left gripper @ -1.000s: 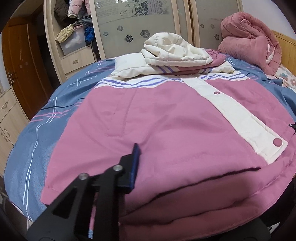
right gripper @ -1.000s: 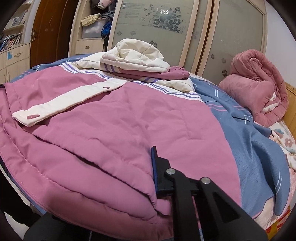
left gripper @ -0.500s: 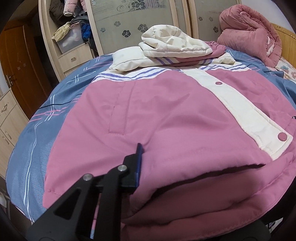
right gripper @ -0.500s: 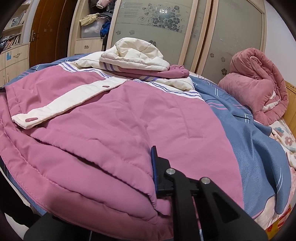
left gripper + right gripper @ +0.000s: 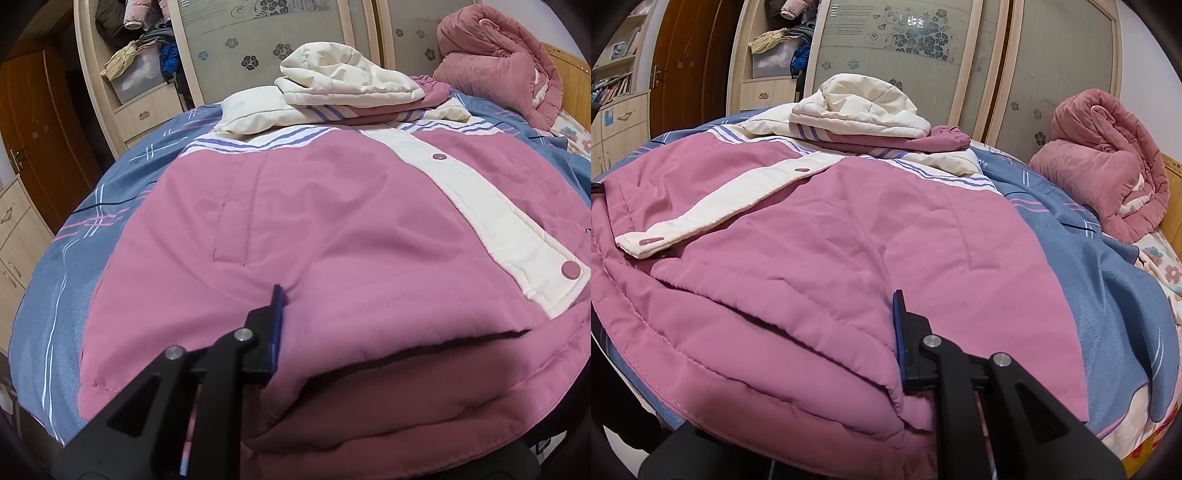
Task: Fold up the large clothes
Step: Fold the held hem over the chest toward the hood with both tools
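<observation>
Item: pink jacket (image 5: 332, 236), padded, with cream placket (image 5: 491, 221) and cream hood (image 5: 340, 77). Location: spread front-up on the bed (image 5: 59, 280), over the blue patterned bedspread. Hood end lies far from both cameras, toward the wardrobe doors (image 5: 905, 62); hem end lies nearest the cameras. Sleeves appear folded across the chest under the hood.

Left tongs (image 5: 277, 332): pressed together on the hem's left corner, fabric bunched against the inner blue pad; only one finger shows, the other is hidden under the cloth.

Right tongs (image 5: 899, 339): likewise pinching the hem's right corner, one finger visible, cloth rolled over the other.

Governing relation: the jacket's long axis runs straight away from both tongs, from hem to hood. The two grips sit on either side of the placket, neither arm noticeably nearer the hood. The hem is raised off the bedspread, a dark gap showing under its edge in both views.

Judgement: the coming move would seem to carry the hem forward along that axis toward the hood, halving the body. Both sides should travel level, or the fold line will skew relative to the placket.

Other: crumpled pink quilt (image 5: 1108, 162) on the bed beyond the jacket's right side, well apart.
</observation>
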A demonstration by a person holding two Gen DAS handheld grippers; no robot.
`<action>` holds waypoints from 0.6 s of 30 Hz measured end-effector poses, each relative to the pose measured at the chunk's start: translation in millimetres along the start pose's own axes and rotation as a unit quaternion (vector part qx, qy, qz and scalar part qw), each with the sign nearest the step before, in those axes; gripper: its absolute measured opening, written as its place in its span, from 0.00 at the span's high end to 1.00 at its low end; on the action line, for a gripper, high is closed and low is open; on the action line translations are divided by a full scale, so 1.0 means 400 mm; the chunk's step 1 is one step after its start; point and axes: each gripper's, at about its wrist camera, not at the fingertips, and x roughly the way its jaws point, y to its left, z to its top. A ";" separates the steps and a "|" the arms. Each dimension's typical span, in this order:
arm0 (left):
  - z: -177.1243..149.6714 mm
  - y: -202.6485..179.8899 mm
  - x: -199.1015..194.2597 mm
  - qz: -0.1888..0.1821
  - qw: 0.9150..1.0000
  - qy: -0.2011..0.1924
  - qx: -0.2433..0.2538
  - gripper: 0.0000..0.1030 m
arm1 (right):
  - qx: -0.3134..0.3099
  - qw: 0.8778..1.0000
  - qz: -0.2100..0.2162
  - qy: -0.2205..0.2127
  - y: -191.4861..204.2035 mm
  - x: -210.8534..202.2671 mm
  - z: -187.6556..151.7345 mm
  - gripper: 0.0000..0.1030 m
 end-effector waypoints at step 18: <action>0.060 0.022 -0.133 0.011 0.994 -0.110 0.003 0.86 | 0.033 0.996 0.002 -0.082 -0.029 -0.094 0.091 0.91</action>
